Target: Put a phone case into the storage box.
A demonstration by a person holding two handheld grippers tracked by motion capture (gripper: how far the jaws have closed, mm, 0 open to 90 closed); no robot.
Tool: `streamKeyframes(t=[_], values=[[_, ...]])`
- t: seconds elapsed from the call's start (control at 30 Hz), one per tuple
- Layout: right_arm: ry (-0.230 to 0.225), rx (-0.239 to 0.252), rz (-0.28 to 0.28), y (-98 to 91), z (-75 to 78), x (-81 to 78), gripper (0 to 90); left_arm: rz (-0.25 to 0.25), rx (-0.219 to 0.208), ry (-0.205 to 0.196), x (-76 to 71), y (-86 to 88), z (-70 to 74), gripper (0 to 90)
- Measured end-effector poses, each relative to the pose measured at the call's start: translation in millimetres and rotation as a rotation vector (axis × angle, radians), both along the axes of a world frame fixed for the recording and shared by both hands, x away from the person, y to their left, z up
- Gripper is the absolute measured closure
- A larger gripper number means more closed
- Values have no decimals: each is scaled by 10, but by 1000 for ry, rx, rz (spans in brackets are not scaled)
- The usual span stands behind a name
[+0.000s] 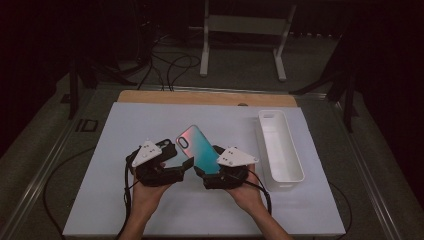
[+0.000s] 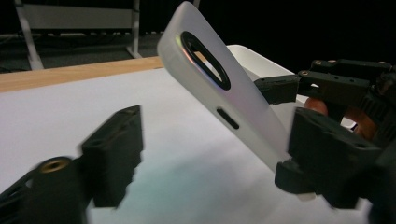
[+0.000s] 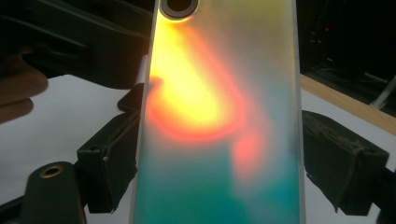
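The phone case (image 1: 196, 147), iridescent w/ teal-to-pink sheen, is held up off the table (image 1: 150, 210), tilted, camera cutout end pointing up and away from the person. It sits between the two hand-held grippers, roughly mid-table, left of the white tray (image 1: 280, 172).

Right hand-held gripper (image 1: 220, 167): clamped on the case's lower end. In the right gripper view both black jaws press against the case's long edges, one each side, w/ the case (image 3: 215, 140) running straight up the frame and the oval cutout at top.

Left hand-held gripper (image 1: 172, 162): jaws apart, nothing between them. In the left gripper view the near jaw is blurred at lower left, the other at lower right close to the case's bottom corner; can't tell if it touches. The case (image 2: 224, 98) leans in from the right there, showing its pale side, the long oval cutout and a small slot below it. The right hand-held gripper (image 2: 285, 121) grips it from the far side, fingers of the person's hand behind.

White tray stands apart at the right edge of the white table surface, long side running away from the person.
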State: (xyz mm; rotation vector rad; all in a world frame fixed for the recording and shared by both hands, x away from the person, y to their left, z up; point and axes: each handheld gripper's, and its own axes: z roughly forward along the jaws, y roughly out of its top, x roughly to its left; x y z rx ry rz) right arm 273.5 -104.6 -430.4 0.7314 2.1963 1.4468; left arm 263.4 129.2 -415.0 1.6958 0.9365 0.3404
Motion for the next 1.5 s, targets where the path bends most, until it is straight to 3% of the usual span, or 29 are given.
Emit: streamKeyframes(t=[0.17,0.3,0.73,0.9,1.2,1.5], values=[[-41,7,7,51,-5,-57,163,-36,-63,37,40,-42,-10,442],[-77,8,5,76,-1,-100,163,-74,-98,50,62,-70,-17,550],[-110,36,-33,105,-21,-132,163,-125,-157,60,84,-106,-25,725],[-108,23,-35,136,-42,-136,163,-138,-150,57,75,-117,-28,787],[-79,25,-11,123,-58,-107,160,-153,-146,63,73,-137,-30,802],[-38,-36,24,125,-85,-75,129,-138,-97,51,58,-164,-43,806]])
